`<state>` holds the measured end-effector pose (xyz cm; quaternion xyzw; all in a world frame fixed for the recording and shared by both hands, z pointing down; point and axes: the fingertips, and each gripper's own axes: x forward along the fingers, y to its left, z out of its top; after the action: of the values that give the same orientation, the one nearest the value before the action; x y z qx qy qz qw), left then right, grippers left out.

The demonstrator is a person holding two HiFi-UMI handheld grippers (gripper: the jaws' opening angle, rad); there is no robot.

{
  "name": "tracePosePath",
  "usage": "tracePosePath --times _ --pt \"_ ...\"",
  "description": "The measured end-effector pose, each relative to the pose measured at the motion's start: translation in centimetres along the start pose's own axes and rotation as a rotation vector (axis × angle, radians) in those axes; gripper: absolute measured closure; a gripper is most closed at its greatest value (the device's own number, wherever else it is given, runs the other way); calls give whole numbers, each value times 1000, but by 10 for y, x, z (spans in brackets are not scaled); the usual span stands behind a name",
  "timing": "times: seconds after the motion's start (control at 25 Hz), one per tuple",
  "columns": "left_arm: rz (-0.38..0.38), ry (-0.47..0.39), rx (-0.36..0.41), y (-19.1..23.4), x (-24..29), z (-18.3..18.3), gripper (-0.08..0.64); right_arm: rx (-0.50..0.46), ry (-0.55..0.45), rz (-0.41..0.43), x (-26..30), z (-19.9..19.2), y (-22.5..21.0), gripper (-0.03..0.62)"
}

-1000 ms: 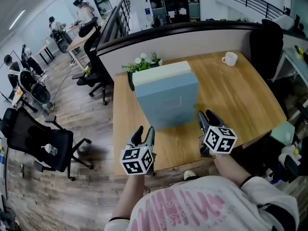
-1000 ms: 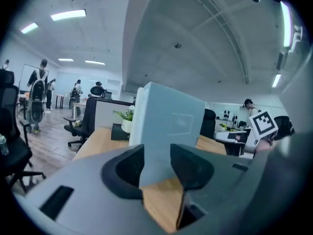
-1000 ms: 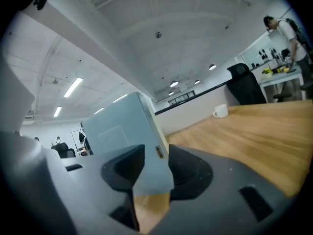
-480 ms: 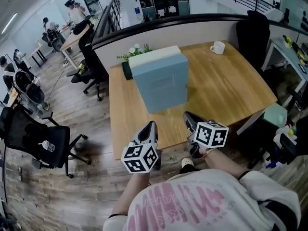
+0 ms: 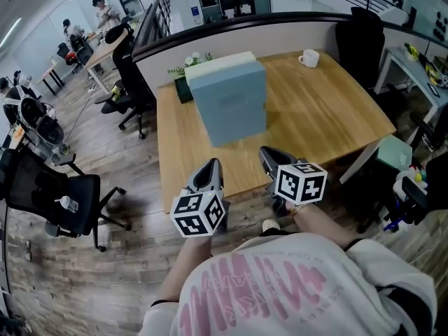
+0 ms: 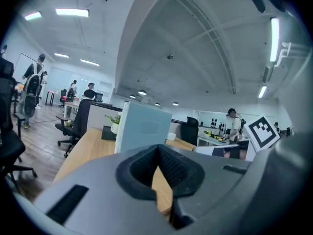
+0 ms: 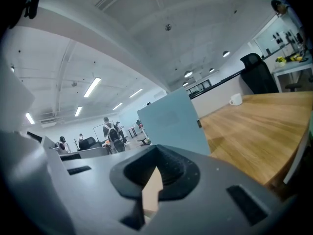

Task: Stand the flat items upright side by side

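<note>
Ahead of both grippers, on the table (image 5: 329,110), a blue item (image 5: 231,103) is standing upright – a white one (image 5: 220,61) is mostly hidden behind it. The left gripper (image 5: 210,168) and right gripper (image 5: 269,157) are hovering closed, holding nothing.

Open-plan office: wooden desk (image 5: 329,117), rolling chairs (image 5: 52,198), low partition (image 5: 294,37), ceiling strip lights (image 6: 72,12), people (image 5: 103,9) at far desks (image 5: 106,53).

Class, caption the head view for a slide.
Left gripper and right gripper, both shut, near the table's edge facing a blue box.
</note>
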<state>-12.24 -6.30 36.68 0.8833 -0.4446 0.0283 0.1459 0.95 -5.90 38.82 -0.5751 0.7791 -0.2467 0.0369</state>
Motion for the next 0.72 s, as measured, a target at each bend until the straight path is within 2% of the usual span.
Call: tracePosePath --times 0.72 --pt "20 -18 -34 -23 -7 3 557 -83 74 56 -16 -1 0 595"
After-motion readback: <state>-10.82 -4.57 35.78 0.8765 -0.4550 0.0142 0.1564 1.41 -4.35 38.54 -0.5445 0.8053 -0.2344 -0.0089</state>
